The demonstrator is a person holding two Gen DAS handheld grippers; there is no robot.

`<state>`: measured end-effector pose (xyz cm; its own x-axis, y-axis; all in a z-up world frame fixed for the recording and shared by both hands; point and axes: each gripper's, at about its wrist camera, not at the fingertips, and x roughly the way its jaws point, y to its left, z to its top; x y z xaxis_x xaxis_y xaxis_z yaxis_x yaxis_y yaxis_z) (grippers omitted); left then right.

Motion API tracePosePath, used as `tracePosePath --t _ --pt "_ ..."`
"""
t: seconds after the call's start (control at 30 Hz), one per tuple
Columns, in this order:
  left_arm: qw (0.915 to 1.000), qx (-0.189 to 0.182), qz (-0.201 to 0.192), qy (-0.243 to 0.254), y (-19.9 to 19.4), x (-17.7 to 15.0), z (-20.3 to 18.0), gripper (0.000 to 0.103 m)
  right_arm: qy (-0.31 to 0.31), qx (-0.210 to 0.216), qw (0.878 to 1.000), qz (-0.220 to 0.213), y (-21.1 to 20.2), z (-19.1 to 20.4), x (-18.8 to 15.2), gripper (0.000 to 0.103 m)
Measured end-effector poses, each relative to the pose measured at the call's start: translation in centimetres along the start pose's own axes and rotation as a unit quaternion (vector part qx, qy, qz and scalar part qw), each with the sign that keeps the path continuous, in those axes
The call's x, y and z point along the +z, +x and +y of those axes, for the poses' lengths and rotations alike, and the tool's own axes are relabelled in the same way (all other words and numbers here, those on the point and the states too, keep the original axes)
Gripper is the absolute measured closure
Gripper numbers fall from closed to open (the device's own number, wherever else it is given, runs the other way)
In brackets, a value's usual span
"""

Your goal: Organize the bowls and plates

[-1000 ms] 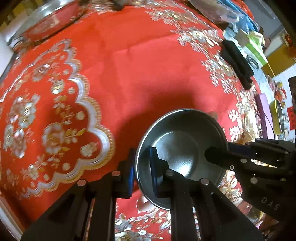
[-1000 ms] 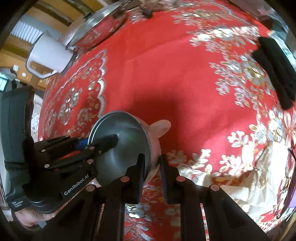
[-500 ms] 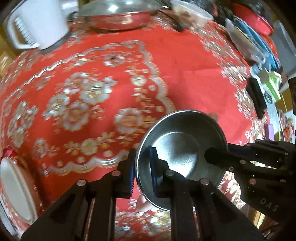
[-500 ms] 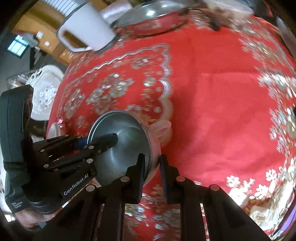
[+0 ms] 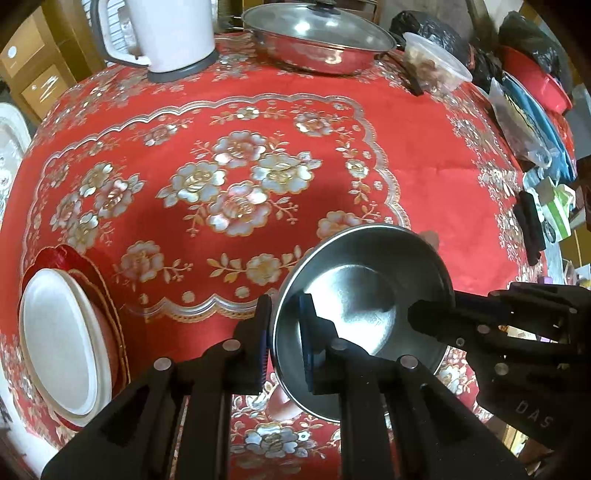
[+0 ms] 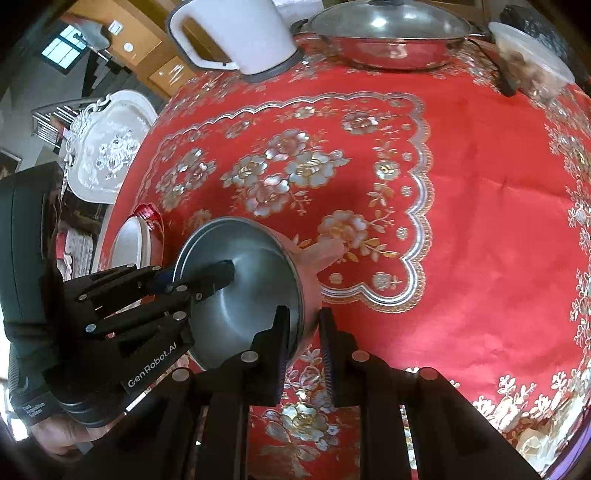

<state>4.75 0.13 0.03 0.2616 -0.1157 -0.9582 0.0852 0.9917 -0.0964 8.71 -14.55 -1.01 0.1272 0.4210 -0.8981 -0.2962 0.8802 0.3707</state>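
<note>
The steel bowl (image 5: 364,317), lower centre of frame, hangs above the red tablecloth (image 5: 424,155). The left gripper (image 5: 284,339) and right gripper (image 6: 301,332) each pinch opposite rim walls. Judged light, rigid and slippery: grip the rim firmly.

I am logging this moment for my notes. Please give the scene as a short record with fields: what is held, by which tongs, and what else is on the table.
held: steel bowl
left tongs: shut on near rim
right tongs: shut on opposite rim
bowl state: lifted, tilted
plates: stacked, table's left edge
far side: kettle, lidded pan, tub
cloth: red, floral
</note>
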Motion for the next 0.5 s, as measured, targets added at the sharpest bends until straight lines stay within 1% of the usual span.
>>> tracePosePath --t 0.2,0.5 --pt "1.0 -0.001 -0.003 -0.006 -0.15 -0.19 0.57 0.09 -0.005 -0.002 1.0 0.003 0.07 0.7 0.08 0.086" --pt "1.0 -0.003 -0.002 -0.004 -0.15 -0.22 0.44 0.09 -0.002 -0.006 1.0 0.003 0.03 0.81 0.11 0.086"
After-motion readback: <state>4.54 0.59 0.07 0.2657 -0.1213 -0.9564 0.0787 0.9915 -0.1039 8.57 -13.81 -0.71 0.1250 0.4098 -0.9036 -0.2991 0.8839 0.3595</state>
